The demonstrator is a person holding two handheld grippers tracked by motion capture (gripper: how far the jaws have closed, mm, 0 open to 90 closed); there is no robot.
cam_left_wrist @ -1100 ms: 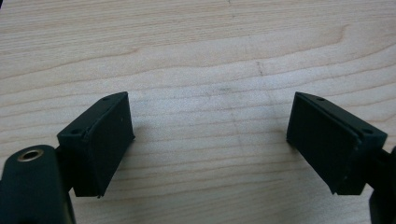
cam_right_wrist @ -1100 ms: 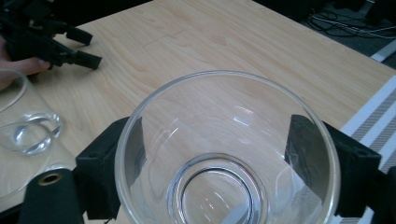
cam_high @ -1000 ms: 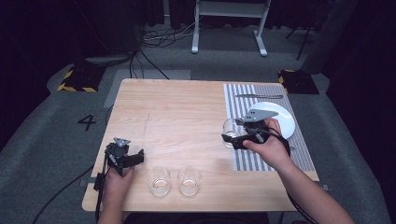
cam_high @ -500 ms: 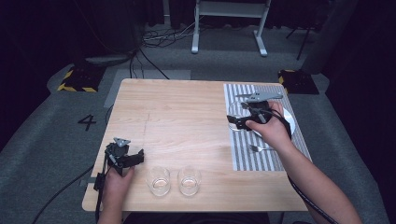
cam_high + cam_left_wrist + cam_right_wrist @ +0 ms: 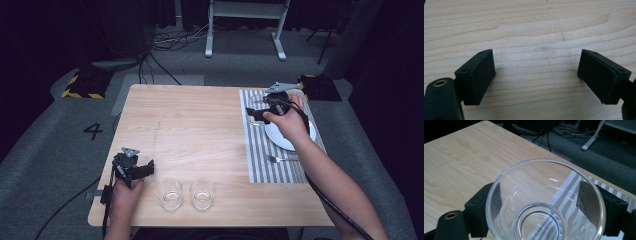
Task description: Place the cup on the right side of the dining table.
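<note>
Meanwhile, one glass is riding above the striped mat

Pale wooden worktop (image 5: 200, 125) is standing on grey carpet in a dark room, cables trailing behind. Three glasses are showing: two (image 5: 171, 193) (image 5: 202, 193) near the front edge, one glass (image 5: 544, 202) clamped in the right hand-held gripper (image 5: 260, 114) over the striped mat (image 5: 260, 150). One white plate (image 5: 280, 137) and one fork (image 5: 280, 159) are lying on the mat, the person's hand partly covering the plate. Left hand-held gripper (image 5: 142, 171) is resting wide open, holding nothing
</note>
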